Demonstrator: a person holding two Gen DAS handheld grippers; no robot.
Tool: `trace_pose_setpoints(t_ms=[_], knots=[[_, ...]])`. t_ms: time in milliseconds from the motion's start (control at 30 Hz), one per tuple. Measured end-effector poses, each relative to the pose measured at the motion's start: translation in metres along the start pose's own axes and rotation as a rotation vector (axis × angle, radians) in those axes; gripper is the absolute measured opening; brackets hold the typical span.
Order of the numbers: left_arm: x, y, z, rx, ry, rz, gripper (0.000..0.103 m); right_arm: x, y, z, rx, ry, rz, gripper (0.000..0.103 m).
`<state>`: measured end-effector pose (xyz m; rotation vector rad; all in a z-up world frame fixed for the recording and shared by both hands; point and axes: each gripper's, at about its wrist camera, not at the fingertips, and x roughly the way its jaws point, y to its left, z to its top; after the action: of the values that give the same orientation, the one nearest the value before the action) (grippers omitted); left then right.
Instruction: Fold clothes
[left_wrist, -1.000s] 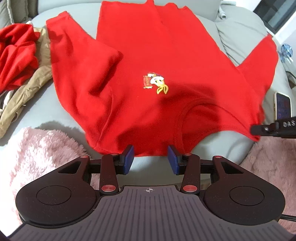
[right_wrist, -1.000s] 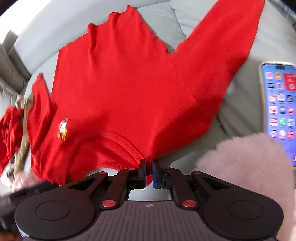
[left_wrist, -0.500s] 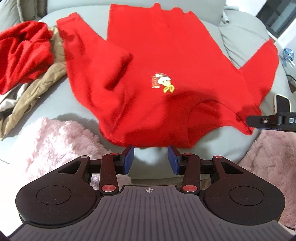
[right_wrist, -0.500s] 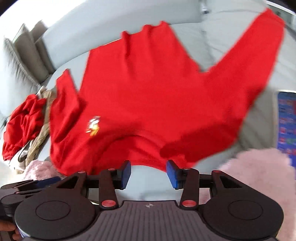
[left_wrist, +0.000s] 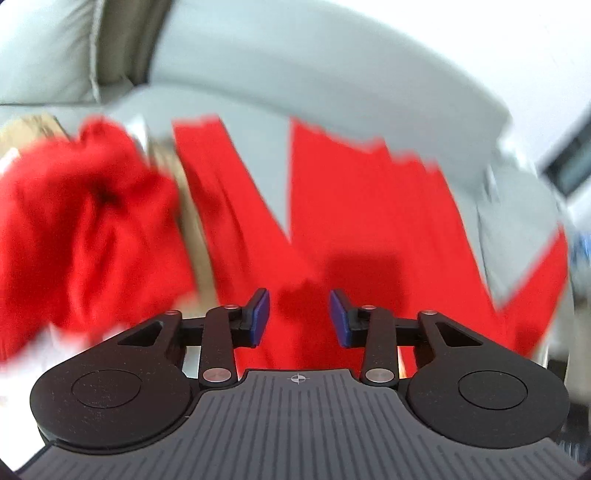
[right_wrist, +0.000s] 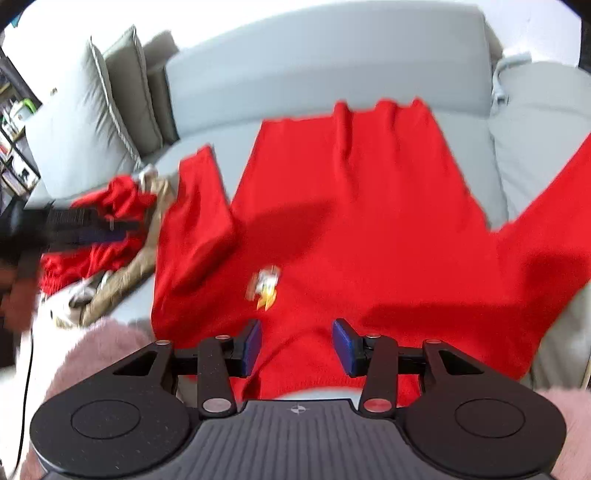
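A red long-sleeved shirt (right_wrist: 354, 229) with a small cartoon logo (right_wrist: 266, 288) lies spread flat on a grey sofa seat (right_wrist: 207, 147), collar toward me. It also fills the blurred left wrist view (left_wrist: 369, 229). My right gripper (right_wrist: 296, 345) is open and empty, low over the collar area. My left gripper (left_wrist: 298, 318) is open and empty, low over the shirt's left shoulder and sleeve. It shows as a dark blurred shape at the left of the right wrist view (right_wrist: 85, 225).
A crumpled red garment (left_wrist: 81, 236) and a tan garment (right_wrist: 129, 273) lie heaped left of the shirt. Grey cushions (right_wrist: 92, 125) stand at the back left. Pink fluffy fabric (right_wrist: 96, 350) covers the sofa's front edge. A grey backrest (right_wrist: 325, 70) rises behind.
My left gripper has swung left and down toward the shirt's left sleeve, blurring its view. My right gripper, open since letting go of the right shoulder, has moved left over the collar.
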<state>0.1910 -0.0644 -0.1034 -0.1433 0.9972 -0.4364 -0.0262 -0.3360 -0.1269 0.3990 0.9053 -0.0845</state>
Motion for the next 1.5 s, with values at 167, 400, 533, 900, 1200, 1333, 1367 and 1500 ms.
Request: trace_pose_setpoints(t_ms=[167,400,533,900,1200,1333,1367,1500], knots=[[0.071,0.048,0.096,-0.110,-0.023,0.085,0.039,-0.002,-0.022,0.023,0.050,-0.038,-0.051,0.047],[0.164,0.107,0.155,-0.261,0.051,0.146,0.039,0.005,-0.059,0.046,0.129,-0.024,-0.139,0.049],[0.204,0.123,0.158,-0.250,0.113,0.188,0.039,0.014,-0.070,0.049,0.151,-0.001,-0.168,0.049],[0.241,0.119,0.154,-0.192,0.067,0.227,0.016,0.032,-0.064,0.037,0.076,0.077,-0.197,0.049],[0.141,0.047,0.154,0.114,-0.144,0.186,0.003,0.015,-0.051,0.041,0.082,0.034,-0.159,0.049],[0.039,-0.001,0.135,0.288,-0.305,0.151,0.003,0.001,-0.038,0.043,0.067,-0.014,-0.111,0.049],[0.018,-0.008,0.131,0.303,-0.338,0.144,0.003,-0.004,-0.032,0.042,0.056,-0.031,-0.093,0.049],[-0.102,-0.040,0.108,0.337,-0.504,0.107,0.003,-0.024,-0.017,0.037,0.026,-0.078,-0.050,0.049]])
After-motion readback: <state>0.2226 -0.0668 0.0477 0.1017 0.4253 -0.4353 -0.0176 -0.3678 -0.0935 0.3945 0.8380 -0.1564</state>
